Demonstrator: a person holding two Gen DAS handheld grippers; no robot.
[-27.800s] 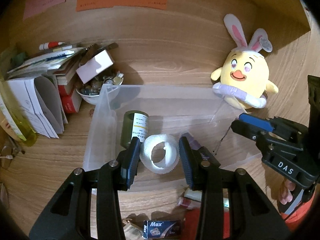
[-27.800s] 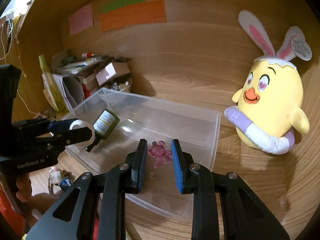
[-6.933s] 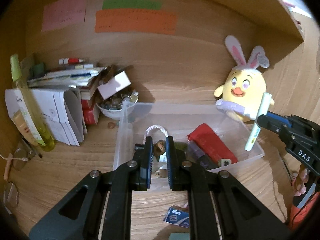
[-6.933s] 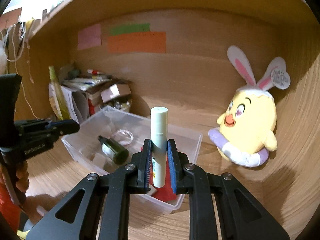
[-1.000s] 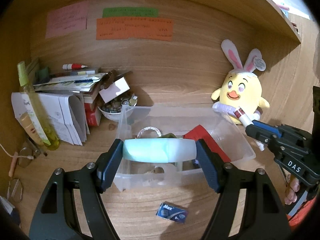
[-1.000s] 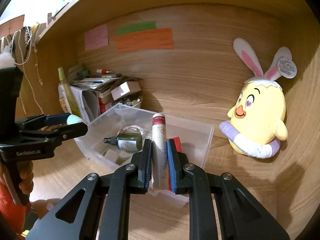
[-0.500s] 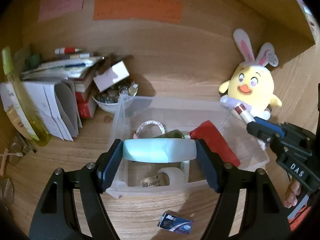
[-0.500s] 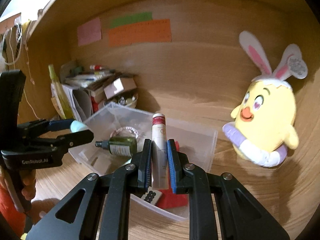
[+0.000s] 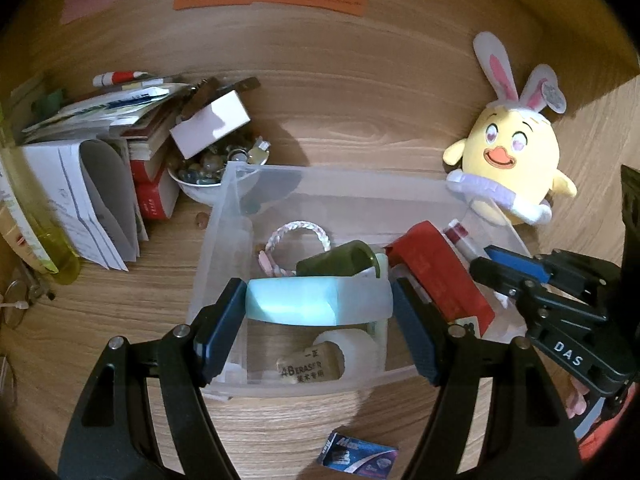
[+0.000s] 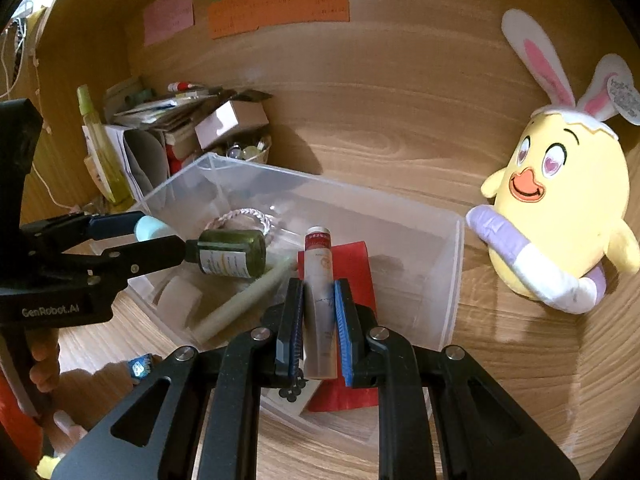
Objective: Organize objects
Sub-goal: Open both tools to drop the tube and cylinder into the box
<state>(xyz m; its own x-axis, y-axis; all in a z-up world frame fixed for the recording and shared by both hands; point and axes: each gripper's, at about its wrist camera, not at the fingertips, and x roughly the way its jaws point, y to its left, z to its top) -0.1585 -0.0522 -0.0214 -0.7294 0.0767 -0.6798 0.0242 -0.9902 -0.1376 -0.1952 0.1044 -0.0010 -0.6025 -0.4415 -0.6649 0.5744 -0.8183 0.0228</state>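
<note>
My left gripper [image 9: 318, 304] is shut on a pale blue-and-white tube [image 9: 316, 300], held crosswise over the near end of the clear plastic bin [image 9: 328, 178]. In the right wrist view that gripper [image 10: 160, 236] reaches in from the left with the tube's end [image 10: 150, 228] showing. My right gripper [image 10: 318, 312] is shut on a white tube with a red cap [image 10: 318, 264], upright over the bin's [image 10: 456, 280] right side. Inside lie a dark green bottle [image 10: 234, 252], a red packet [image 10: 354, 276], a braided ring [image 9: 298, 232], an eraser [image 9: 308, 364] and a cream stick [image 10: 244, 300].
A yellow plush chick [image 10: 560, 208] leans against the right wall. Papers, books and a bowl of small items [image 9: 208, 168] crowd the left. A small blue Max box [image 9: 358, 454] lies on the desk in front of the bin. A yellow-green spray bottle [image 10: 98, 140] stands at left.
Both grippers have come down and forward over the bin, each still holding its tube. The bin now looms larger in both views.
</note>
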